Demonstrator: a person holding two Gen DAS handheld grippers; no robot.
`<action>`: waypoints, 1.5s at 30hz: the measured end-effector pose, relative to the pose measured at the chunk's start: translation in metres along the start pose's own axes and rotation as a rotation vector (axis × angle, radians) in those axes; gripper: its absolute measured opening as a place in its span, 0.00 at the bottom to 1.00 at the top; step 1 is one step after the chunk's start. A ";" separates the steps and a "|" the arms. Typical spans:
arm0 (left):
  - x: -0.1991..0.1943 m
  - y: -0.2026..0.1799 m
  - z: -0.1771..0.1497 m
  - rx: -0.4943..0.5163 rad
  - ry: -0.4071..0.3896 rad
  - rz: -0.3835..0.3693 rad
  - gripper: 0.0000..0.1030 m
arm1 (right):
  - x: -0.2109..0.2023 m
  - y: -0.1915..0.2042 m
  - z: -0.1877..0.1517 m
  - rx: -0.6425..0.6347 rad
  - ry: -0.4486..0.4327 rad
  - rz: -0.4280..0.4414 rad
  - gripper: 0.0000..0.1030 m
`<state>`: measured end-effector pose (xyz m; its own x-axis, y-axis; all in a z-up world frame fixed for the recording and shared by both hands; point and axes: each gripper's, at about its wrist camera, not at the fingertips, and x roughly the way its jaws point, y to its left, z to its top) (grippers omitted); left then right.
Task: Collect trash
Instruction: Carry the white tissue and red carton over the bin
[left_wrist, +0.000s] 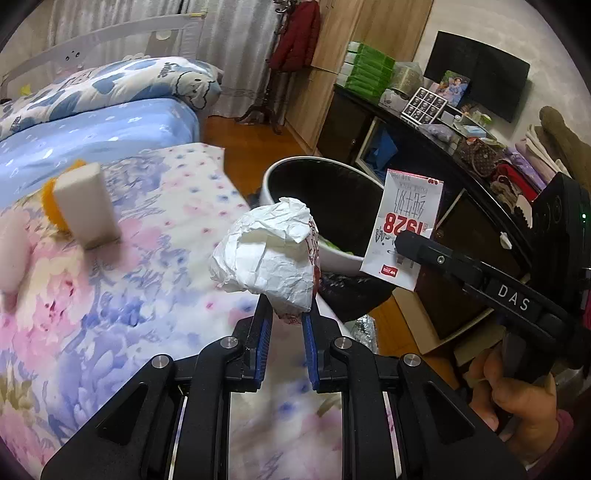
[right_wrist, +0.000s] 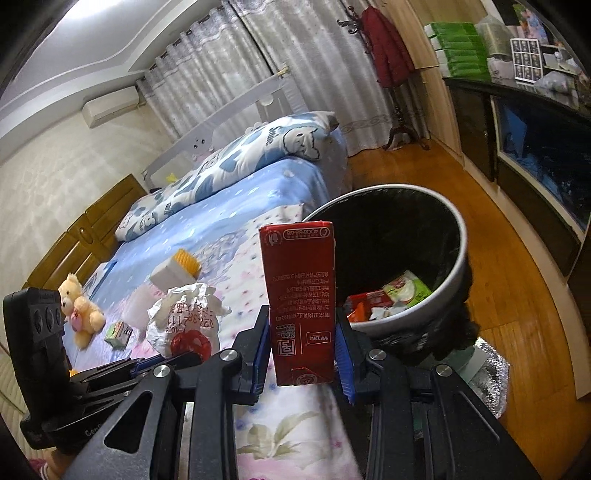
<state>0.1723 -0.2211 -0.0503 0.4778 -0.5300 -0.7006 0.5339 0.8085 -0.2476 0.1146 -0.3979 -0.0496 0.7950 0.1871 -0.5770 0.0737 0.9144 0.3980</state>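
My left gripper (left_wrist: 289, 314) is shut on a crumpled white paper wrapper (left_wrist: 269, 254) with red print, held above the flowered bed. The same wrapper (right_wrist: 183, 317) shows at the left of the right wrist view. My right gripper (right_wrist: 302, 317) is shut on a red milk carton (right_wrist: 301, 299), upright between the blue pads. In the left wrist view that carton (left_wrist: 404, 236) shows its white face with red figures, just right of the wrapper. A grey trash bin (left_wrist: 295, 166) with a black liner stands beside the bed, just beyond both items. Inside the bin (right_wrist: 456, 236) lie some wrappers.
On the bed lie a white sponge block with a yellow brush (left_wrist: 86, 203), a teddy bear (right_wrist: 79, 304) and a small green carton (right_wrist: 118, 332). A dark cabinet (left_wrist: 443, 177) loaded with boxes runs along the right. A silver foil bag (right_wrist: 491, 373) lies on the wooden floor.
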 end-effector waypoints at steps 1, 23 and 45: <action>0.001 -0.002 0.002 0.004 0.001 -0.003 0.15 | -0.001 -0.002 0.001 0.003 -0.003 -0.002 0.31; 0.027 -0.031 0.037 0.067 0.005 -0.013 0.15 | -0.002 -0.023 0.025 0.030 -0.050 -0.040 0.31; 0.074 -0.050 0.067 0.090 0.056 -0.022 0.15 | 0.023 -0.053 0.045 0.065 0.002 -0.086 0.31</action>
<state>0.2274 -0.3179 -0.0445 0.4269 -0.5299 -0.7328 0.6055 0.7694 -0.2036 0.1562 -0.4586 -0.0516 0.7827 0.1098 -0.6126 0.1802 0.9021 0.3920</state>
